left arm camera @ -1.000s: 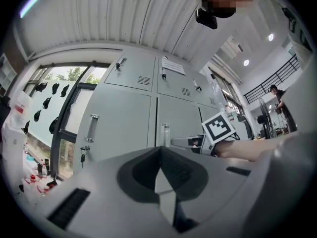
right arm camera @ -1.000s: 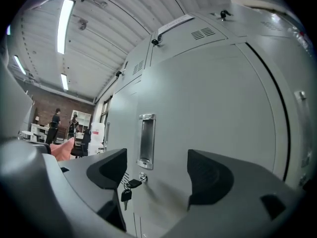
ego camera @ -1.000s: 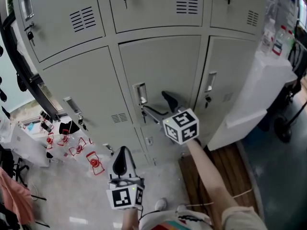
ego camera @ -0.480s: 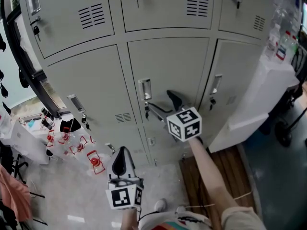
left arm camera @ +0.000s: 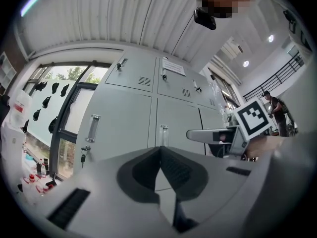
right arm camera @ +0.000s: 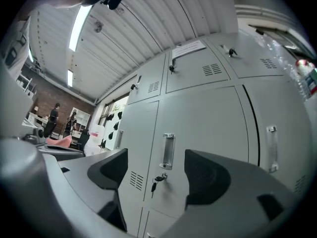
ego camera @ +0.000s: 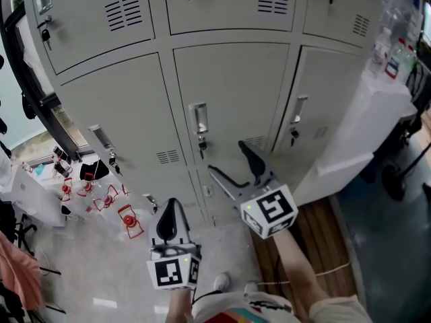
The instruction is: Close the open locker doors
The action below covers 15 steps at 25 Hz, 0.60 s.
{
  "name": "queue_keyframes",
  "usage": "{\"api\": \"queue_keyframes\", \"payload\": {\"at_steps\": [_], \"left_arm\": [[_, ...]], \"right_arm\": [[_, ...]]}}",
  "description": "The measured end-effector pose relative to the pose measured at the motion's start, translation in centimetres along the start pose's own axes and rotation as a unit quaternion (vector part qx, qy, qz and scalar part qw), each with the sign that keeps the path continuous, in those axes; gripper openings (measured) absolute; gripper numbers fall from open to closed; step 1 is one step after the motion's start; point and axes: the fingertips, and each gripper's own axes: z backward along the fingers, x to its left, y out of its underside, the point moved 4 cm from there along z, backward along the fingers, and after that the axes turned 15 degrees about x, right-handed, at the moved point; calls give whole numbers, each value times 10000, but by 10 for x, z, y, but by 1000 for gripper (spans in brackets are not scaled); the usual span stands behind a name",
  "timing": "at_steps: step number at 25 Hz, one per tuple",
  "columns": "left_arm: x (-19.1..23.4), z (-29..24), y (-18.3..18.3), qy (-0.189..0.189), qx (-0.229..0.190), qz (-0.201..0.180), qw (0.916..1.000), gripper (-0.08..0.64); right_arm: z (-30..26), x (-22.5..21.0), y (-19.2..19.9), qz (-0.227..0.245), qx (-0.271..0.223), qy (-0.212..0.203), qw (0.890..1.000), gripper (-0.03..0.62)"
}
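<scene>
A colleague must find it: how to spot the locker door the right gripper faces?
Find the grey locker bank, then its middle column. The door is the full one below the vented top row, alone in its row with neighbours either side.

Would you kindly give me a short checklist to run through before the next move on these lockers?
1. Middle locker door closed: ok, it sits flush with the frame.
2. Right tool free: ok, jaws apart, nothing between them, off the door.
3. Left tool free: ok, jaws together, empty, held low.
4. Right-hand door fully shut: cannot tell; a dark seam runs along its left edge.
5. Key out of the way: ok, it hangs under the middle door's handle.
</scene>
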Motion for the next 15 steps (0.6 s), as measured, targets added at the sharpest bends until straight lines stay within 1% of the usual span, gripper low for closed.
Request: {"api": "queue_keyframes", "payload": {"at_steps": [1,2,3,4,5,6,7,9,11,15], "left_arm": [[-2,0,0,18,2,-2,10000,5],[-4,0,0,36,3,-4,10000,5],[-6,1,1,52,4,-6,10000,5],[-9,1,1,69,2,-6,10000,5],[-11,2,0,85,-4,-9,10000,5],[-13,3,0,102,-13,-14,9999,5],[-15,4,0,116,-20,-22,9999,5],[-19,6,0,141,-19,-32,9999,5],[-22,7,1,161,-8,-34,9999,5],[-25,9,2,178,15,-57,9998,5]], "right_arm": [[7,6,0,14,-31,-24,10000,354],[13,11,1,32,-63,-28,10000,312],[18,14,1,39,-101,-7,9999,234],[23,16,2,16,-150,28,9999,188],[29,19,2,-36,-208,65,9998,172],[35,21,3,-98,-265,108,9995,143],[41,24,4,-149,-312,161,9993,100],[54,28,8,-237,-372,297,9986,52],[66,31,13,-370,-356,396,9979,29],[83,34,24,-578,-209,435,9972,21]]}}
